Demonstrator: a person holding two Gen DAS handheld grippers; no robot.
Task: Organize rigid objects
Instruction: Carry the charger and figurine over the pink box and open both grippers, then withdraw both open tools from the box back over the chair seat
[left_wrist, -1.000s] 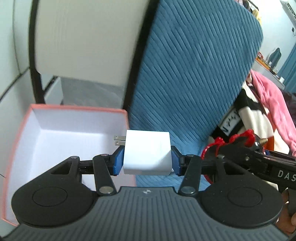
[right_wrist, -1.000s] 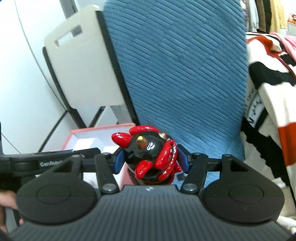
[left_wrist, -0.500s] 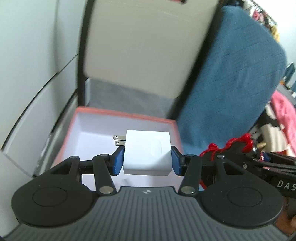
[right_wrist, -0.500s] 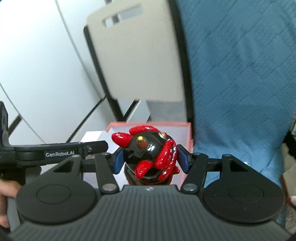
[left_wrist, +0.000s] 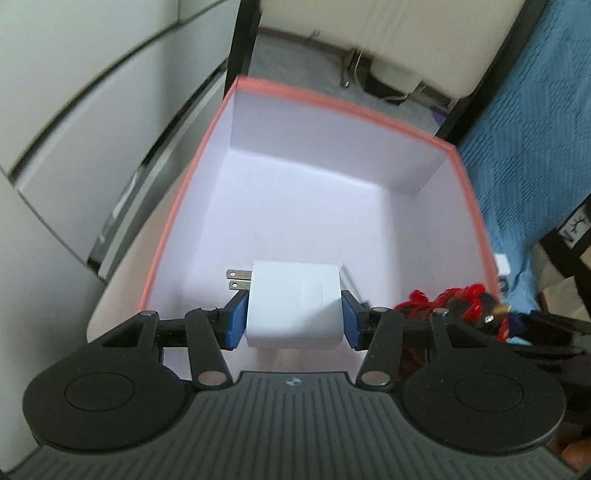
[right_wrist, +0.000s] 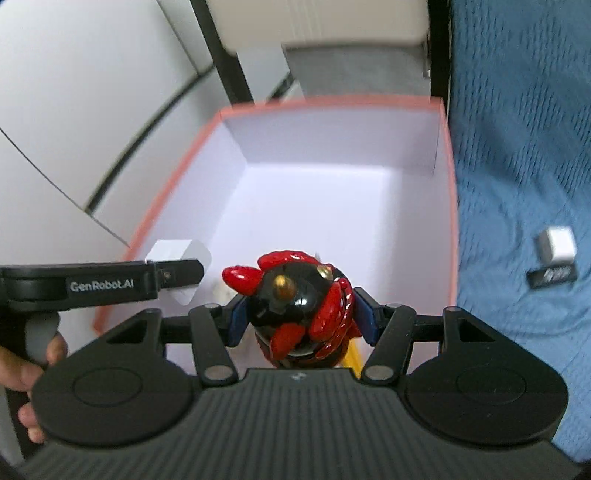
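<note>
— What's the left gripper (left_wrist: 293, 325) got?

— A white plug adapter (left_wrist: 294, 304), pinched between the blue pads about half open, prongs sticking out sideways to the left. It hangs inside the near edge of the pink-rimmed box (left_wrist: 343, 107), above the pale floor of it.

— So the box is straight below and ahead of it?

— Yes, the tongs tilt steeply down into it. I'd say a short drop and a release would do.

— And the right gripper (right_wrist: 303, 323)?

— Clamped at a similar width on a glossy black-and-red figurine (right_wrist: 295, 306), upright, over the same near edge. Both hands look equally close to the box, side by side.

— Anything outside?

— A small white cube (right_wrist: 557, 245) and a dark flat piece (right_wrist: 553, 277) lie on the blue quilt (right_wrist: 524, 129), to the right of the box.
</note>
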